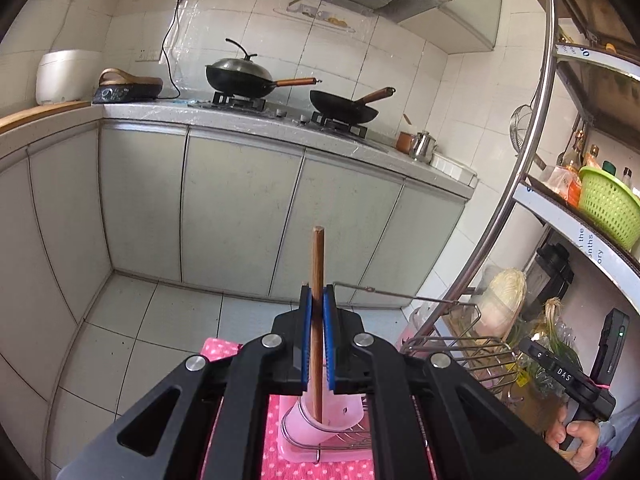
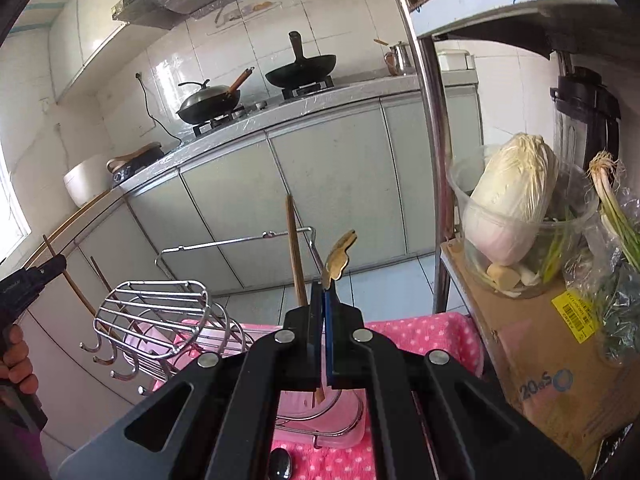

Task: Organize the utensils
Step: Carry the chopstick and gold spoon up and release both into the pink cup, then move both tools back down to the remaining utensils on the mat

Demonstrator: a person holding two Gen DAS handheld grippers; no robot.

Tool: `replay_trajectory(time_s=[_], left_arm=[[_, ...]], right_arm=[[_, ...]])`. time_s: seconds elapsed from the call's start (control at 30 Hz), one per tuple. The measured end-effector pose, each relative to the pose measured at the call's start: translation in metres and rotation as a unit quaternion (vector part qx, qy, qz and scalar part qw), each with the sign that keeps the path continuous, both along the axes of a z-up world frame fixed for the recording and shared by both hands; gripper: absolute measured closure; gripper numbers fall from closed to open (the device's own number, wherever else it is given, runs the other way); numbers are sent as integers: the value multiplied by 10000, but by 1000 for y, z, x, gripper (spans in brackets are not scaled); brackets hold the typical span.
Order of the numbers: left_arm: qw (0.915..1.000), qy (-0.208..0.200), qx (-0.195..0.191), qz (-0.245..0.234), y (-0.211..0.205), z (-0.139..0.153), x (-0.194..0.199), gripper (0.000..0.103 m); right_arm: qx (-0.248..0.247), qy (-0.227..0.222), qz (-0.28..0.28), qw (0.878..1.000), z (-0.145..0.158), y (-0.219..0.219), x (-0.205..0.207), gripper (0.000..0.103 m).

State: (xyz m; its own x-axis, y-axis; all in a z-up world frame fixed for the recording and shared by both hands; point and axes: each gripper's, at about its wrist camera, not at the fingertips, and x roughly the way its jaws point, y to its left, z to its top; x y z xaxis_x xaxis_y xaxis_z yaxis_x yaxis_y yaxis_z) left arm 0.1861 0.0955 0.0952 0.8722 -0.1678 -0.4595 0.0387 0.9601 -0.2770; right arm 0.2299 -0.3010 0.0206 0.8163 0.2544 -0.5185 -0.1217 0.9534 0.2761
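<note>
My left gripper [image 1: 318,292] is shut on a brown wooden chopstick [image 1: 318,264] held upright, its lower end inside a pink cup [image 1: 332,416] in a wire holder. My right gripper [image 2: 324,286] is shut on a gold-coloured utensil handle [image 2: 340,254] that sticks up past the blue pads. A wooden chopstick [image 2: 295,252] stands just left of the right gripper, its lower end in the pink cup [image 2: 340,412] below. The left gripper body with chopsticks [image 2: 68,276] shows at the left edge of the right wrist view. The right gripper body [image 1: 576,376] shows at the right of the left wrist view.
A wire utensil rack with hooks [image 2: 160,320] sits on a pink dotted cloth [image 2: 420,336]. A steel shelf post [image 2: 432,140] stands to the right, with a cabbage in a tub [image 2: 516,200], scallions and a cardboard box [image 2: 560,380]. Counter with woks [image 1: 240,76] lies across the floor.
</note>
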Motion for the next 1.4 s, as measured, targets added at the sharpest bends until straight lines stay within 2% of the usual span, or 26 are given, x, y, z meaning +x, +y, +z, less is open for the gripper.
replay_trajectory(time_s=[0.27, 0.53, 0.6, 0.67, 0.73, 0.8, 0.87, 1.1, 1.4], left_arm=[[9976, 663, -169, -53, 0, -43, 27, 98], [9970, 761, -152, -20, -7, -47, 37, 97], [9966, 792, -216, 8, -6, -48, 37, 95], [9958, 857, -331, 15, -4, -47, 37, 83], [9955, 842, -422, 74, -1, -46, 34, 72], [9960, 792, -384, 130, 0, -43, 31, 70], [9967, 742, -292, 126, 0, -40, 27, 68], [9977, 614, -272, 108, 5, -31, 3, 67], [9980, 577, -250, -12, 1, -31, -32, 67]], right_arm=[[18, 423, 83, 9991, -21, 6, 11, 101], [-14, 753, 206, 9969, -34, 14, 20, 101], [22, 749, 185, 9970, -34, 14, 20, 101], [77, 803, 194, 9966, -34, 13, 21, 99], [142, 863, 243, 9959, -33, 11, 22, 92], [172, 869, 268, 9957, -31, 10, 20, 77], [163, 814, 286, 9961, -28, 9, 17, 72], [112, 633, 261, 9976, -11, 6, -4, 71], [88, 550, 305, 9980, -8, -2, -34, 71]])
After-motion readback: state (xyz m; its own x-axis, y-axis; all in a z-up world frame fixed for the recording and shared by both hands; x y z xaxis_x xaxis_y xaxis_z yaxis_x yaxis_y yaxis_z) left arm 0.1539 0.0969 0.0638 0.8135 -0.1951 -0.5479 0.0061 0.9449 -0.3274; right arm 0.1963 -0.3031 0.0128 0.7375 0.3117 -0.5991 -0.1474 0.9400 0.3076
